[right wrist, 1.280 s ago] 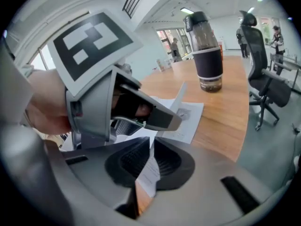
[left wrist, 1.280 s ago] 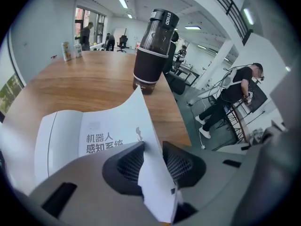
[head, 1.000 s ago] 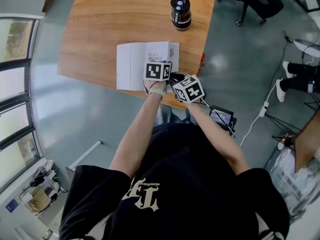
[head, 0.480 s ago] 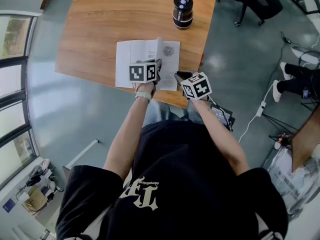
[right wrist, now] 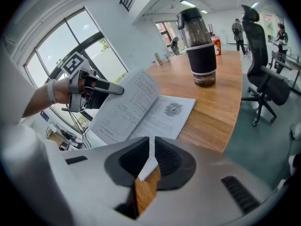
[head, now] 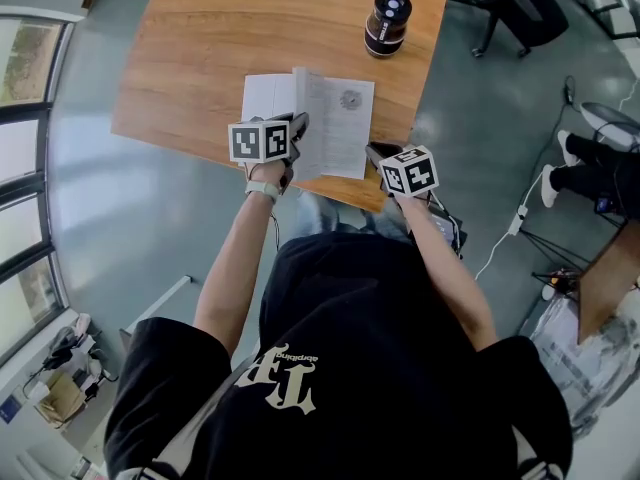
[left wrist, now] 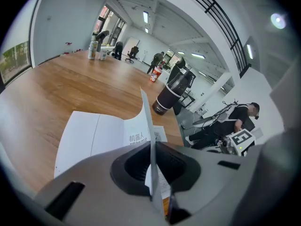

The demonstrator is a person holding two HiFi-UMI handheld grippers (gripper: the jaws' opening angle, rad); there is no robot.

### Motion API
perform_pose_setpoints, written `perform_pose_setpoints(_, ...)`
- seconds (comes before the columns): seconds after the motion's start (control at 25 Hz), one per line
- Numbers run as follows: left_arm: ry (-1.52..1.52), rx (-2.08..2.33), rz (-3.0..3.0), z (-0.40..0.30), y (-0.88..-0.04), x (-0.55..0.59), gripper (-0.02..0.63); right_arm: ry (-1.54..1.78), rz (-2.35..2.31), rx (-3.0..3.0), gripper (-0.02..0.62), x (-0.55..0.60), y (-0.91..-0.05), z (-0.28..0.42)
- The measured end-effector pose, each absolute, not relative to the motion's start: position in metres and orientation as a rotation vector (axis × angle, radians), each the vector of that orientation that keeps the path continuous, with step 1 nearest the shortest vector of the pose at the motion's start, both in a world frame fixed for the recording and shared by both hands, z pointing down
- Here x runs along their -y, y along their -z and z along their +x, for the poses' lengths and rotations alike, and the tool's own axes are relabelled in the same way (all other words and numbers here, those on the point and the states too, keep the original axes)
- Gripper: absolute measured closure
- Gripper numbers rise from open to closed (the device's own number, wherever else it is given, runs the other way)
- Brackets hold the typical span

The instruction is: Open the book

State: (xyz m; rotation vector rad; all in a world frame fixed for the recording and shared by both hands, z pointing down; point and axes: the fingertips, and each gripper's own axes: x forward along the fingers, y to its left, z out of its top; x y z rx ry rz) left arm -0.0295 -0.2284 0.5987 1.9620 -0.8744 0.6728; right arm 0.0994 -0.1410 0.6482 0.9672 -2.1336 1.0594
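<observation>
Wood table (head: 200, 48), head view: book (head: 345, 128) lies open at near edge, one page (head: 300, 86) upright. Left gripper (head: 295, 126) view: jaws, just been closing, clamped on that page. Right gripper (head: 376, 154) view: jaws pinched on book's near right corner, at table edge

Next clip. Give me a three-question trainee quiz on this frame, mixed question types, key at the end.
1. True or false: the left gripper is shut on a raised page of the book.
2. The bottle stands: A on the book; B on the table, apart from the book; C on the floor.
3. Fill in: the book lies ___ on the table.
Key: 1 true; 2 B; 3 open.
</observation>
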Motion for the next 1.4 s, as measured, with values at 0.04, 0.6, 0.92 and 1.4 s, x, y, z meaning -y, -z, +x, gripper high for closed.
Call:
perform_pose_setpoints(0.04, -0.676, 0.869, 1.966, -0.034, -0.598, 0.229, 0.569, -1.064, 0.972, 2.126, 0.572, 0.141, -0.649, 0.099)
perform_pose_setpoints(0.6, -0.63, 0.815, 1.98, -0.099, -0.595, 0.249, 0.569, -1.067, 0.912, 2.062, 0.572, 0.139, -0.667, 0.039)
perform_pose_setpoints(0.92, -0.636, 0.785, 1.963, -0.141, -0.608, 0.266, 0.568, -1.103, 0.963, 2.034, 0.572, 0.152, -0.681, 0.015)
perform_pose_setpoints(1.4, -0.626, 0.707, 1.946, -0.179, -0.628, 0.282, 0.561, -1.151, 1.002, 2.006, 0.572, 0.159, -0.69, -0.016)
